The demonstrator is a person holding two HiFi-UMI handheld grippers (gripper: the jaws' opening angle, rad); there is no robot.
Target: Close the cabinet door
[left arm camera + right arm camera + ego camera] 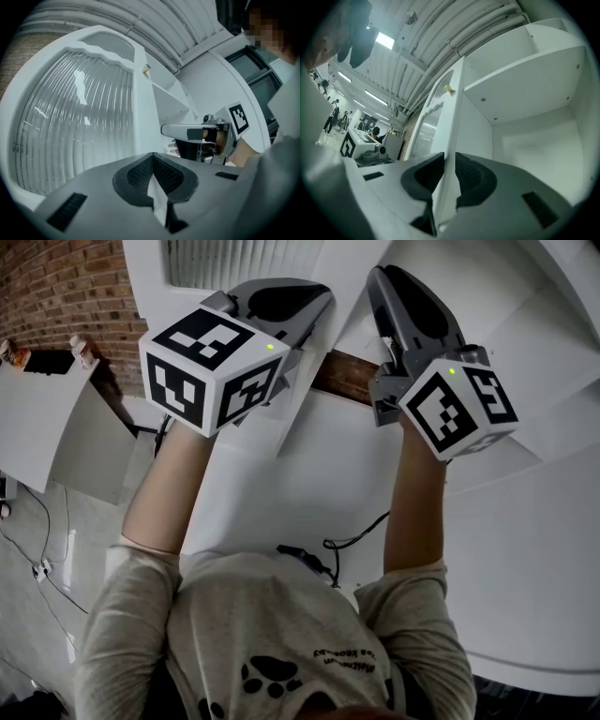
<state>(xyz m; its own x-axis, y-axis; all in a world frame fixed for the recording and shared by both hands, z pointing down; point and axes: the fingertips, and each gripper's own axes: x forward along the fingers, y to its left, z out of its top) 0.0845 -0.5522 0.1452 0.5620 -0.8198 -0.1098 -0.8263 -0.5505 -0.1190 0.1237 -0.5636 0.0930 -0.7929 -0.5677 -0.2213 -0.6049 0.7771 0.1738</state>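
The white cabinet door (70, 117) has a ribbed glass pane and stands open; in the right gripper view its edge (452, 136) runs up the middle. A small knob (448, 88) sits high on that edge. My left gripper (154, 180) is shut on a thin white sliver of the door's edge. My right gripper (446, 176) has the door's edge between its pads, which touch it on both sides. To its right the open cabinet (534, 117) shows a bare shelf. From the head view both grippers, left (309, 310) and right (384, 282), reach up side by side.
A brown strip (347, 376) shows between the two grippers against the white cabinet. A brick wall (56, 296) and a white board (56, 427) stand at the left, with cables (37, 559) on the floor. People and a white machine (356, 145) are far off.
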